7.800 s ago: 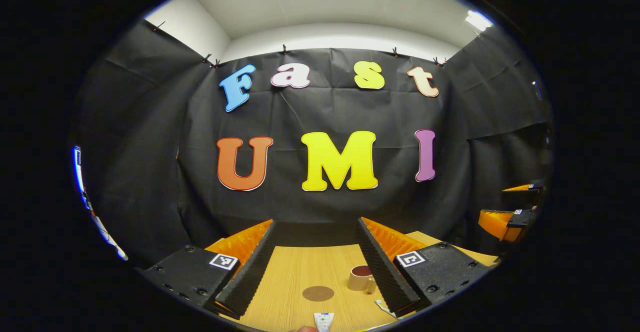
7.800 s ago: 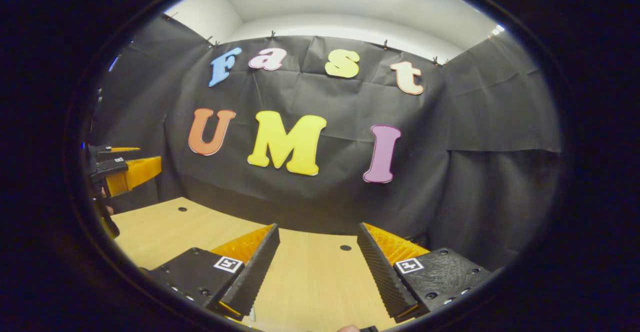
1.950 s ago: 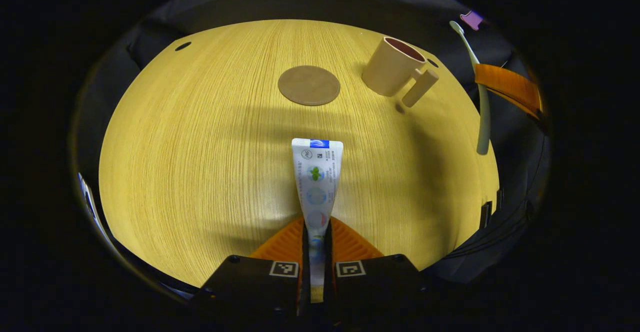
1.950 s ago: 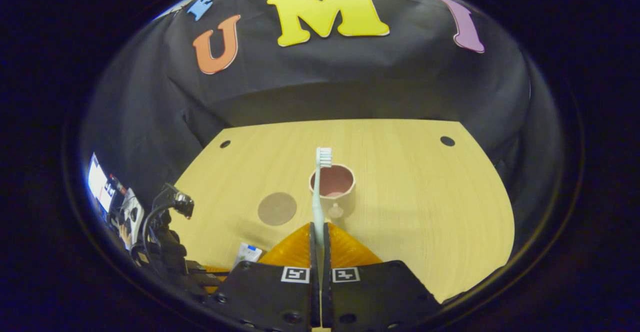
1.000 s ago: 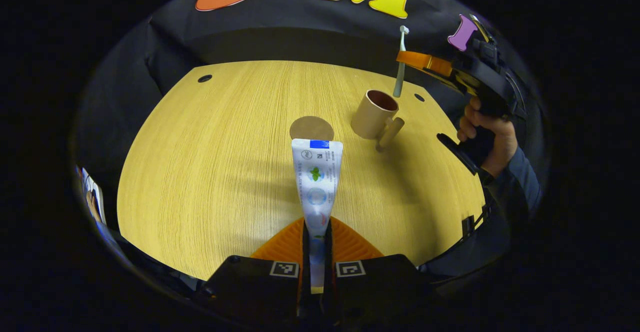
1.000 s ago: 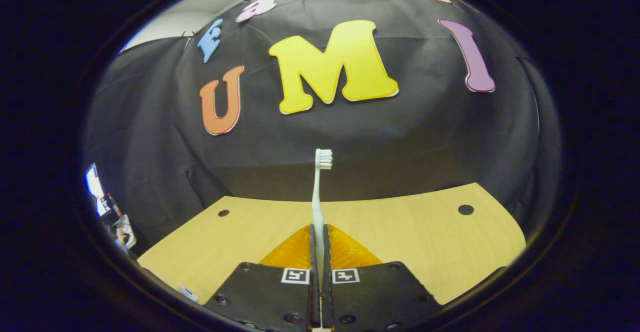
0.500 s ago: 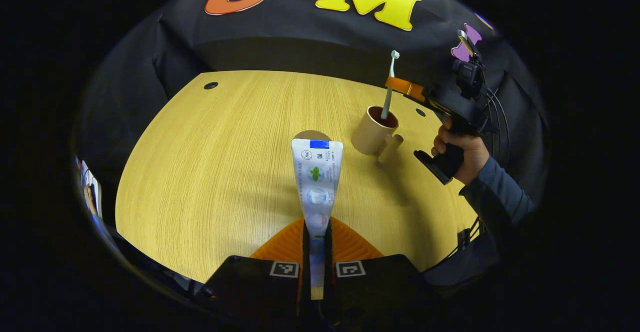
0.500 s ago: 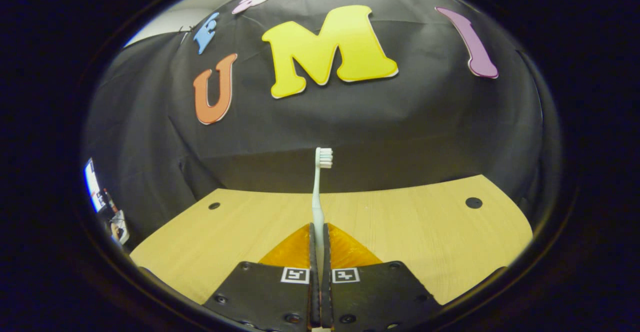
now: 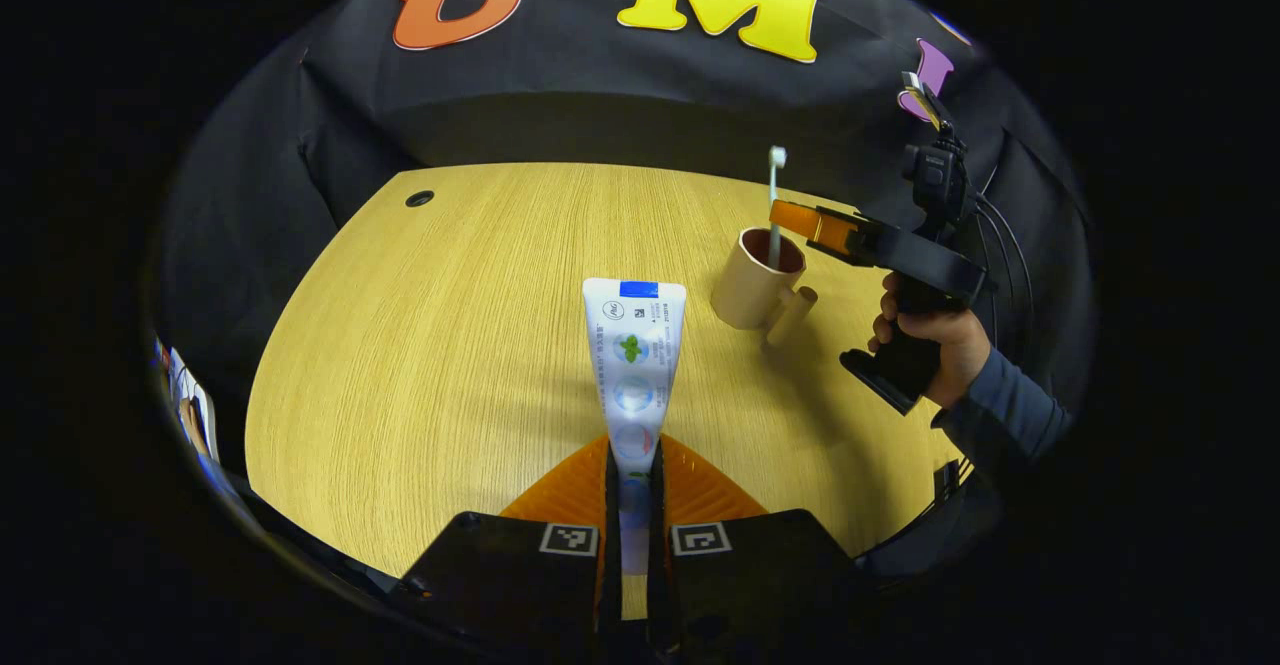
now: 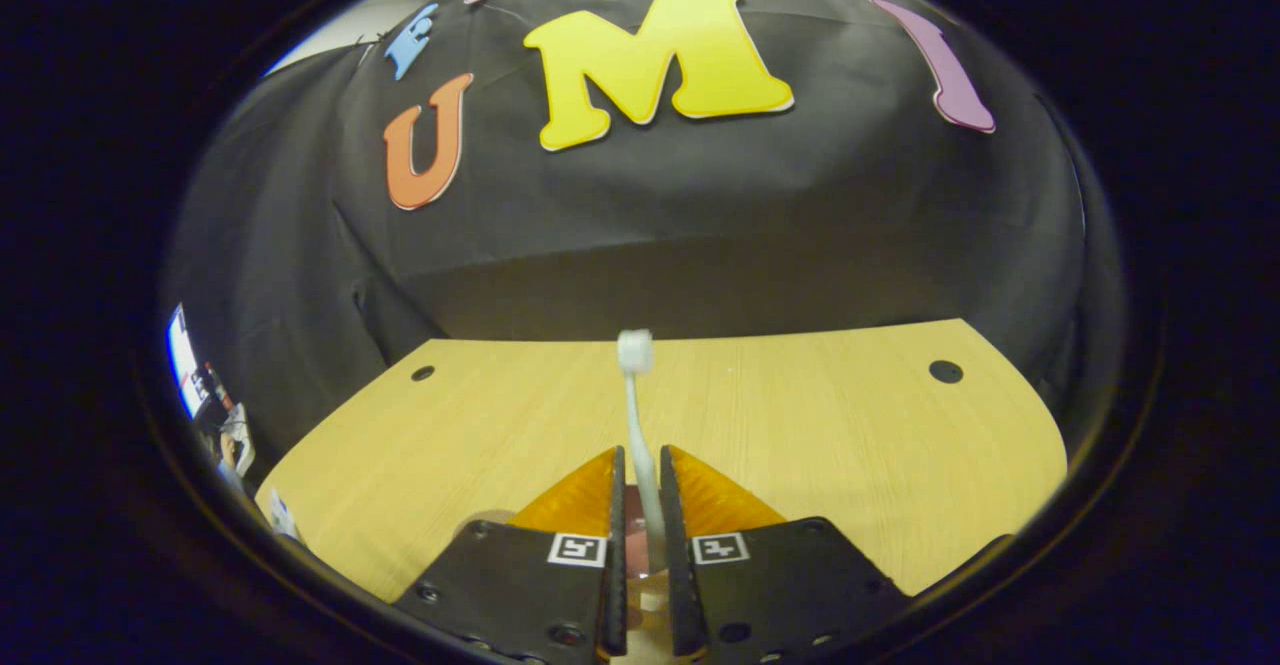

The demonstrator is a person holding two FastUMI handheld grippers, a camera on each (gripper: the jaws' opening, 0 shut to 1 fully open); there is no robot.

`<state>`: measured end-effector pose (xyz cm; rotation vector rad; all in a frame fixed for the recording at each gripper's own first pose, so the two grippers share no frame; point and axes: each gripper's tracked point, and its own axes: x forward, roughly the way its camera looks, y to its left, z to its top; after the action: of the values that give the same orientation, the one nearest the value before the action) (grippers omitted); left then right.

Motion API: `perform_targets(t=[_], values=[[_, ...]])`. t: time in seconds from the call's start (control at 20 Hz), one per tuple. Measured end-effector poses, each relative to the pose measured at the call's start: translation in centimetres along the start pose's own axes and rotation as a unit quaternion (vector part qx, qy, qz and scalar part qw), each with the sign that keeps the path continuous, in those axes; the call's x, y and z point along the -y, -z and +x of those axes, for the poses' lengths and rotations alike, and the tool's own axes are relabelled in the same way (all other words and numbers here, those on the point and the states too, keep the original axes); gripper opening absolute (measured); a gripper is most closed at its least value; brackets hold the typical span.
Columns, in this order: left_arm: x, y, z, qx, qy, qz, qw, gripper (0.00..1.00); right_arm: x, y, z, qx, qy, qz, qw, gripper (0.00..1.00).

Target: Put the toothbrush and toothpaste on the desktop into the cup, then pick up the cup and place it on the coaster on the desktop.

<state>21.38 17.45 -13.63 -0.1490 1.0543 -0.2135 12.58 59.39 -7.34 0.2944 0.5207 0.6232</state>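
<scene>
Wood-grain desktop [image 9: 420, 345]; round cup [image 9: 750, 290]; slim toothbrush [image 10: 640, 445] upright inside.

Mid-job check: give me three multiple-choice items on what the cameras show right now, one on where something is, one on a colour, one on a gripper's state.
1. Where is the lower end of the toothbrush?
A. inside the cup
B. flat on the desktop
C. lying across the cup's rim

2. What colour is the outside of the cup?
A. blue
B. beige
C. green

3. What is the left gripper doing?
A. wide open and empty
B. shut on the cup's handle
C. shut on the toothpaste tube

Answers:
1 A: in the left gripper view the toothbrush stands upright, with its lower end below the cup's rim.
2 B: the cup's wall is beige, and its inside is reddish-brown.
3 C: both fingers press the sides of the tube's near end.
</scene>
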Motion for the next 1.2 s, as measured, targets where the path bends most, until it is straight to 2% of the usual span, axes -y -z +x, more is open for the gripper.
perform_targets(t=[0.1,0.15,0.2,0.25,0.3,0.4,0.6,0.65,0.8,1.15,1.2], values=[[-0.1,-0.8,0.4,0.013,-0.003,0.008,1.000,0.13,0.7,-1.0,-0.8,0.009,0.014,0.006,1.000,0.35],[0.1,-1.3,0.2,0.022,-0.005,0.012,1.000,0.13,0.9,-1.0,-1.4,0.008,0.017,0.009,1.000,0.37],[0.2,-1.9,0.0,0.029,-0.004,0.015,0.999,0.13,1.2,-1.0,-2.0,0.004,0.019,0.012,1.000,0.50],[0.7,-2.5,0.0,0.036,-0.001,0.015,0.999,0.13,1.5,-0.9,-2.7,0.001,0.019,0.012,1.000,0.58],[0.9,-3.1,0.5,0.043,0.003,0.015,0.999,0.13,1.9,-1.0,-3.3,-0.001,0.023,0.010,1.000,0.77],[1.5,-4.2,1.0,0.058,0.010,0.018,0.998,0.13,2.9,-0.8,-4.9,-0.005,0.034,0.003,0.999,0.94],[4.0,-6.7,0.9,0.094,0.028,0.038,0.995,0.13,4.1,-0.3,-8.1,-0.014,0.042,0.007,0.999,0.95],[4.4,-7.2,1.3,0.101,0.033,0.041,0.993,0.13,4.4,-0.1,-8.7,-0.017,0.044,0.005,0.999,0.92],[6.3,-9.1,1.6,0.128,0.050,0.051,0.989,0.13,5.0,0.5,-10.8,-0.023,0.052,-0.009,0.998,0.96],[10.2,-14.6,3.5,0.208,0.085,0.072,0.972,0.13,6.1,1.7,-14.4,-0.029,0.064,-0.010,0.997,0.96],[10.7,-15.0,3.9,0.215,0.091,0.071,0.970,0.13,6.4,1.8,-14.8,-0.029,0.067,-0.009,0.997,0.93]])
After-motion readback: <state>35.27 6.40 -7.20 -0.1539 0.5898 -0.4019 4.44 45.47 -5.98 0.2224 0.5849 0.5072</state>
